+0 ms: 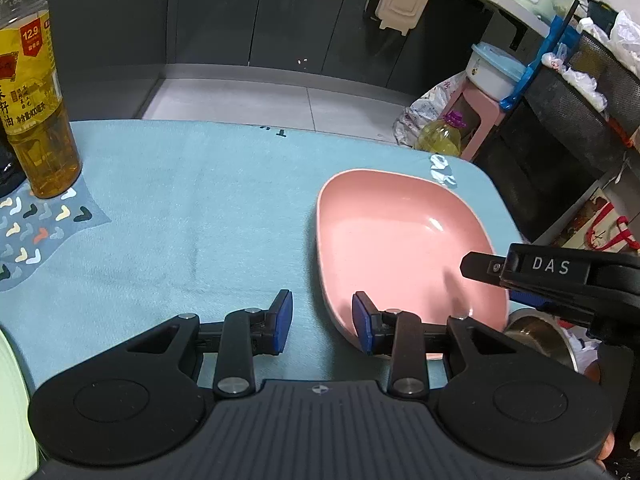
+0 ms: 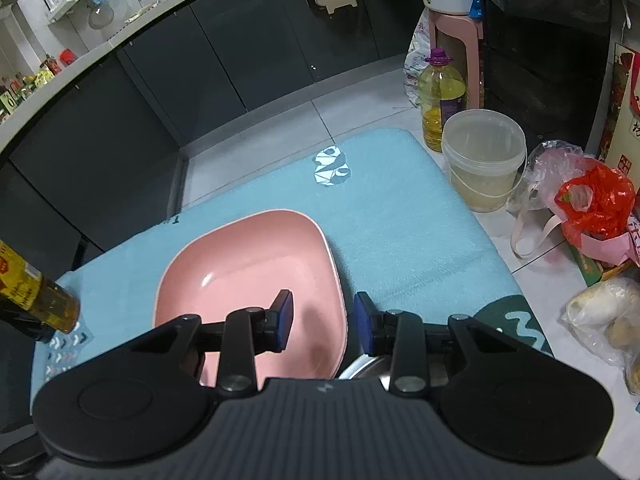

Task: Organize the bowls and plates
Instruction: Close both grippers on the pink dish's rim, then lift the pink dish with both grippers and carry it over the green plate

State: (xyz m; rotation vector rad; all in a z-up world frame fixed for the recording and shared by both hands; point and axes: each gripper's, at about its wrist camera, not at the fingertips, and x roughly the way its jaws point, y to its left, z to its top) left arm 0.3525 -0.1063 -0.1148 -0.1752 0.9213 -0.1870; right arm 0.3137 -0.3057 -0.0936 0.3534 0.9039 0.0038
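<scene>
I see a kitchen with dark cupboards (image 2: 224, 40) under a pale counter (image 2: 100, 44). The floor (image 1: 280, 104) has light grey tiles. A pink stool (image 1: 476, 120) stands by a black shelf (image 1: 560, 120).

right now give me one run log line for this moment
left gripper open, empty | right gripper open, empty | pink squarish plate on blue cloth

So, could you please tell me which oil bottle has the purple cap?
The large oil bottle on the floor past the table's far corner; the amber bottle stands on the blue tablecloth.

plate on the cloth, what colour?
Pink plate, plain, with a pale rim. Shows best in the right wrist view.
</scene>
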